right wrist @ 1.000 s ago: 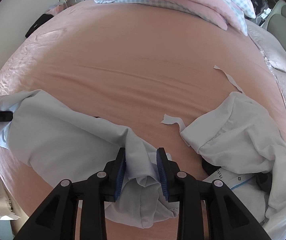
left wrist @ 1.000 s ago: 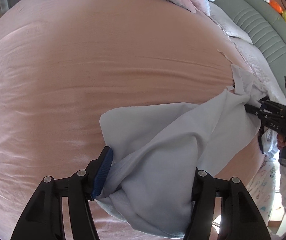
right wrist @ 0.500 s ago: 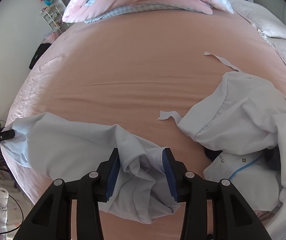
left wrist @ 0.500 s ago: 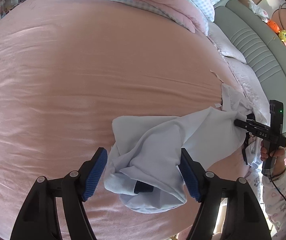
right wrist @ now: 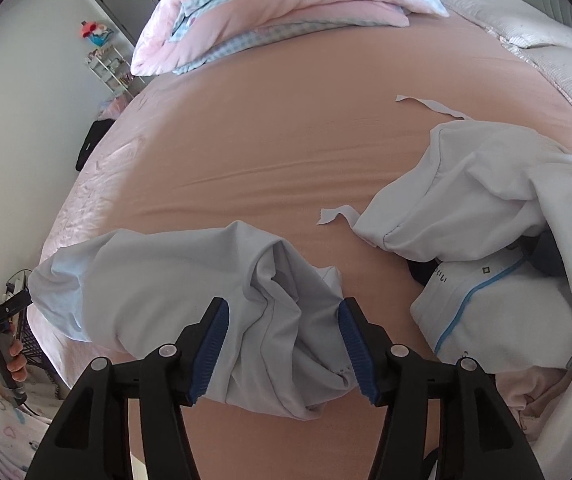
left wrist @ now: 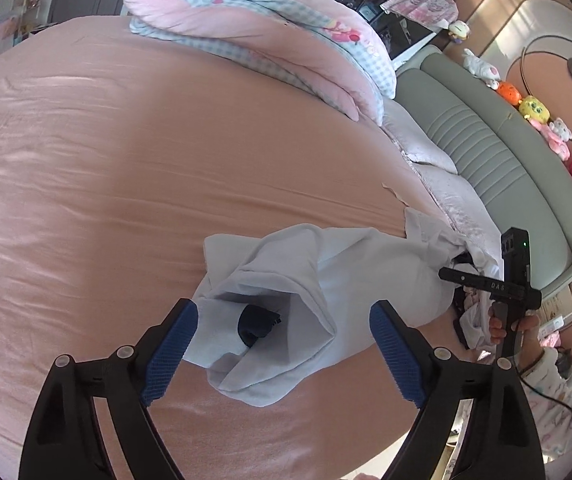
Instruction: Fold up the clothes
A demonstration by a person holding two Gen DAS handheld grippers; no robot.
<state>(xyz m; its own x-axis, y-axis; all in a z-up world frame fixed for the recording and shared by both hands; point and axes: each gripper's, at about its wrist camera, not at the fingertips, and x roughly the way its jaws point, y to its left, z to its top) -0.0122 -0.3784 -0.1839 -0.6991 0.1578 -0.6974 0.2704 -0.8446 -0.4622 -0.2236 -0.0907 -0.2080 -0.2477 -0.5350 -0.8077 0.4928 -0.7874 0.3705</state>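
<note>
Both sets of fingers have just been opening, and the pale blue garment (left wrist: 350, 280) that was pinched at each end a second ago is now lying loose on the pink bed sheet (left wrist: 126, 184). In the left wrist view, the left gripper (left wrist: 284, 344) is hovering with its fingers spread wide, one crumpled end of the garment sitting between the blue pads without touching them. In the right wrist view, the right gripper (right wrist: 284, 346) is standing with its fingers partly apart around the other bunched end; whether the right pad is brushing the cloth is hard to tell. A heap of white clothes (right wrist: 486, 208) is lying just to the right of the garment, and a folded pink quilt (right wrist: 286, 12) is resting at the far side of the bed.
</note>
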